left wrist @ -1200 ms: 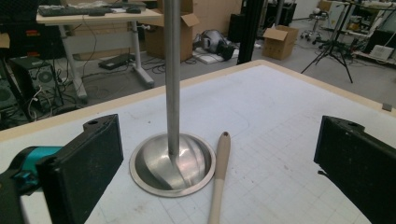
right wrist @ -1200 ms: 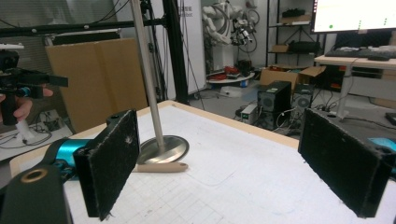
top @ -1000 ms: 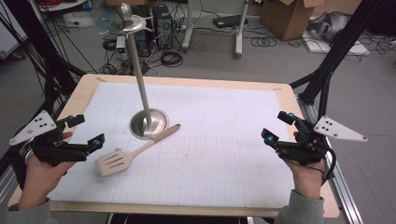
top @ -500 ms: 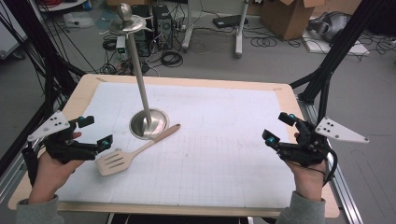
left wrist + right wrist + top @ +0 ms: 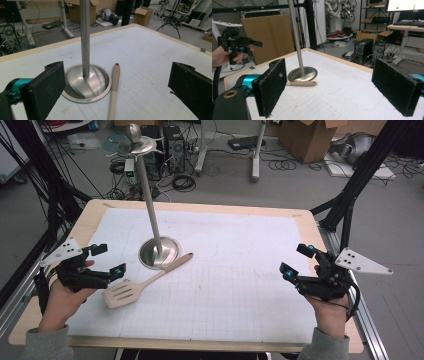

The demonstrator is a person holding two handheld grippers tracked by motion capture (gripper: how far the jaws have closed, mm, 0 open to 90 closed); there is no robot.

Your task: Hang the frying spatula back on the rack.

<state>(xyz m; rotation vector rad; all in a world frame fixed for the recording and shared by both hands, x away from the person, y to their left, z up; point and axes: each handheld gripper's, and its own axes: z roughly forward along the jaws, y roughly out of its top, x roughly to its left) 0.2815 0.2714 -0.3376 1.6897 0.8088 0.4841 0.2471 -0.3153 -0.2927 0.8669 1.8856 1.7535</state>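
A wooden slotted spatula (image 5: 123, 293) lies on the white gridded sheet, its handle (image 5: 114, 87) running up to the round base of a metal stand (image 5: 159, 252). The stand's pole (image 5: 85, 37) rises tall from that base (image 5: 303, 73). My left gripper (image 5: 108, 259) is open just left of the spatula's blade, above the table, with its jaws either side of the handle and base in the left gripper view (image 5: 117, 75). My right gripper (image 5: 297, 260) is open near the table's right edge, holding nothing (image 5: 335, 85). In the right gripper view the left gripper (image 5: 237, 42) appears far off in a hand.
The wooden table (image 5: 200, 207) is covered by the white sheet (image 5: 240, 285). Black frame legs (image 5: 350, 205) stand at the right and left corners. Cables, computer towers (image 5: 172, 140) and cardboard boxes (image 5: 305, 137) sit on the floor beyond the far edge.
My left gripper has moved right, closer to the spatula's blade. The right gripper has barely shifted. Spatula and stand have stayed put.
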